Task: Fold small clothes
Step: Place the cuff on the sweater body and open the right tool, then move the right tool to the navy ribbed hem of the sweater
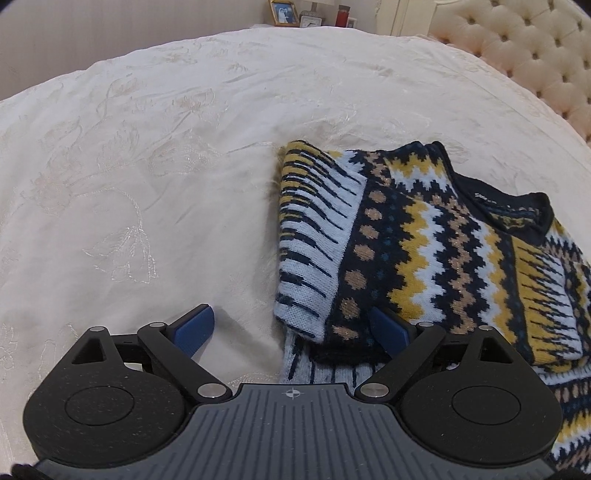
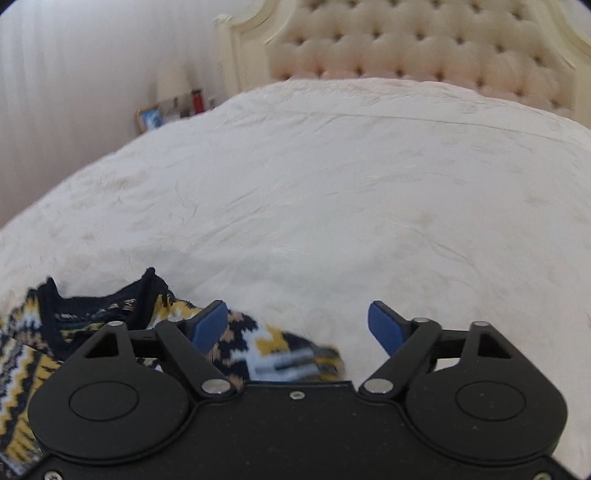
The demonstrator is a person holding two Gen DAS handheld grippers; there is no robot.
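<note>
A small knitted sweater [image 1: 436, 243], navy with yellow, white and tan zigzags, lies on the cream bedspread [image 1: 147, 166] with its left sleeve folded over the body. My left gripper [image 1: 291, 325] is open; its right finger [image 1: 388, 330] touches the sweater's lower folded edge and its left finger lies over bare bedspread. In the right wrist view the sweater [image 2: 92, 325] lies at the lower left, neckline up. My right gripper [image 2: 299, 325] is open, with a sleeve end between its fingers, close to the left one.
A tufted cream headboard [image 2: 406, 40] stands at the far end of the bed. A nightstand with a picture frame [image 1: 283, 13], a red bottle [image 1: 342, 16] and a lamp sits beyond the bed's far left edge.
</note>
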